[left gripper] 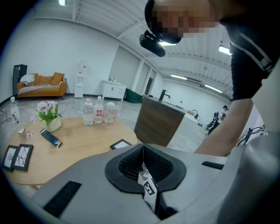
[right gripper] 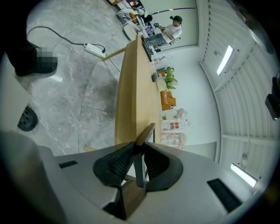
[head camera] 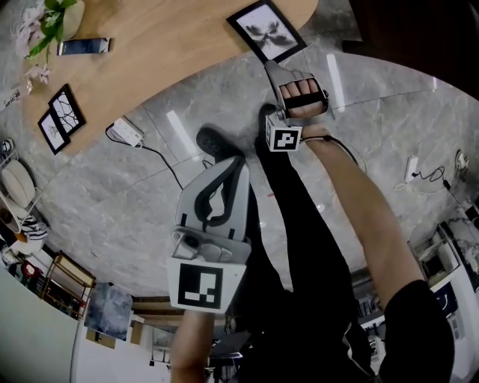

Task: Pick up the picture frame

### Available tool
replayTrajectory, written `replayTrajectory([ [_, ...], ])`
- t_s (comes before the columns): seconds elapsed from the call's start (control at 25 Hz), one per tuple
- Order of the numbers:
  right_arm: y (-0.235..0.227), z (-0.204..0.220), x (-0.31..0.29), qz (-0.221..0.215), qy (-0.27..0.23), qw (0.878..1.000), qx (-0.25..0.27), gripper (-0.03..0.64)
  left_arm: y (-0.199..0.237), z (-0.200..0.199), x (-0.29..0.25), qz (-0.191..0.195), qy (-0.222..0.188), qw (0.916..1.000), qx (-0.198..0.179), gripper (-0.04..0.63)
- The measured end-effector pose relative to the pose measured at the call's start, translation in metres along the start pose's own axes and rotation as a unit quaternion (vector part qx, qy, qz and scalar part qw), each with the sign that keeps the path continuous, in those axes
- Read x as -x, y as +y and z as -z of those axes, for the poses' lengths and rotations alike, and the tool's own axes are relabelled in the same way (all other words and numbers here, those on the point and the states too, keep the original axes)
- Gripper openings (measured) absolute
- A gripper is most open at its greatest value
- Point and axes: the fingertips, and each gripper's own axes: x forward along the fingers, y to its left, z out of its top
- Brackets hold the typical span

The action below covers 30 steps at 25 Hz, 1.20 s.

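The picture frame point(head camera: 266, 30), black-edged with a pale print, lies over the near edge of the wooden table point(head camera: 172, 52). My right gripper point(head camera: 274, 69) is shut on the frame's near edge. In the right gripper view the frame point(right gripper: 147, 132) runs edge-on between the pads, tilted away from the table top point(right gripper: 133, 87). My left gripper point(head camera: 223, 161) hangs lower in the head view, over the floor and apart from the table. Its jaws are shut point(left gripper: 143, 151) with nothing held. From there the frame point(left gripper: 121, 144) shows small on the table.
Two small black frames point(head camera: 60, 118), a potted plant point(head camera: 56, 19) and a dark flat bar point(head camera: 84, 46) sit on the table's left part. Bottles point(left gripper: 97, 111) stand at its far side. Power strips point(head camera: 126, 132) with cables lie on the marble floor. A wooden cabinet point(left gripper: 157, 124) stands beyond.
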Motion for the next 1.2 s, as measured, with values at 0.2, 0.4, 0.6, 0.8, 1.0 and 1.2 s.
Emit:
replayTrajectory([
  [0.2, -0.018, 0.003, 0.012, -0.002, -0.018, 1.000, -0.006, 0.071, -0.003, -0.013, 0.005, -0.003, -0.009, 0.9999, -0.003, 0.014],
  [0.4, -0.038, 0.007, 0.023, -0.014, -0.036, 0.999, -0.014, 0.067, -0.011, -0.029, 0.011, -0.005, -0.016, 0.9998, -0.008, 0.014],
  [0.6, -0.063, 0.012, 0.031, -0.010, -0.045, 0.999, -0.012, 0.066, -0.026, -0.047, 0.018, -0.004, -0.023, 0.9996, -0.014, 0.014],
  [0.8, -0.098, 0.017, 0.042, -0.004, -0.053, 0.999, -0.008, 0.066, -0.040, -0.072, 0.030, -0.003, -0.034, 0.9993, -0.016, 0.014],
  [1.0, -0.141, 0.022, 0.054, 0.008, -0.072, 0.997, 0.001, 0.066, -0.050, -0.114, 0.043, -0.013, -0.074, 0.9970, -0.019, 0.014],
  [1.2, -0.199, 0.028, 0.076, 0.025, -0.093, 0.995, 0.003, 0.066, -0.060, -0.152, 0.070, -0.023, -0.102, 0.9942, -0.027, 0.014],
])
